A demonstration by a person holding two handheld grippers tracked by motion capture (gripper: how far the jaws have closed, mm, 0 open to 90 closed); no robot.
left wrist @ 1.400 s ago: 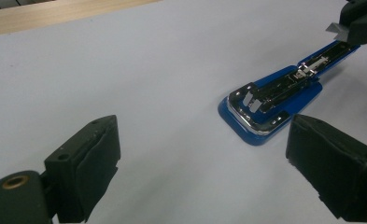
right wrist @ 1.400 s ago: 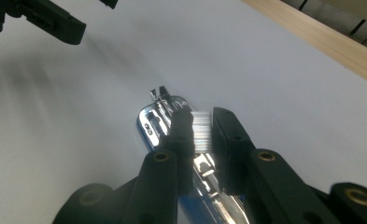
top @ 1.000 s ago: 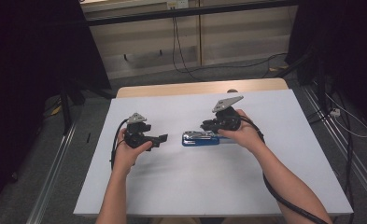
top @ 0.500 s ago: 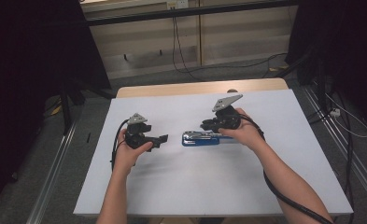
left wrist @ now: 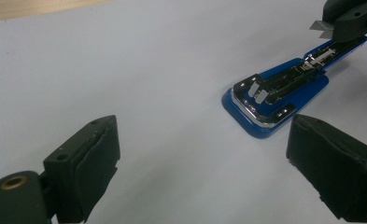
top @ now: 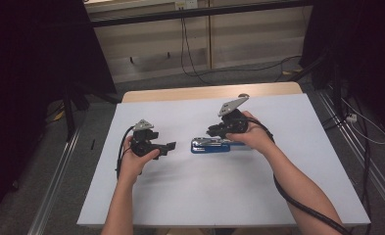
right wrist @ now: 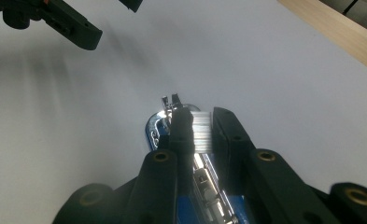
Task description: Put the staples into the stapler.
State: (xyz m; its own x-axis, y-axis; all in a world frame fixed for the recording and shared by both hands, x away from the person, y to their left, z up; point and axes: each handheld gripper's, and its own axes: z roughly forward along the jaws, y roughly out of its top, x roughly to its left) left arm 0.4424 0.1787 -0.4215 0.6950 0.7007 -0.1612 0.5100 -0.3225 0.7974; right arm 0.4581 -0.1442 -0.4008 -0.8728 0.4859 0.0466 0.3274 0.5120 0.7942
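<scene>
While the right gripper (right wrist: 197,126) has its jaws nearly closed on what looks like a strip of staples (right wrist: 201,130) over the open blue stapler (top: 214,145) mid-counter (top: 278,196), left gripper (top: 169,146) waits wide open, empty. Lower the strip squarely into the magazine channel, slowly.

We find almost nothing different from a second ago. Our right gripper (top: 218,133) sits a touch nearer the blue stapler's (top: 210,146) open magazine, a shift barely visible from the high view. No other thing has changed place between the earlier pictures and this moment.
</scene>
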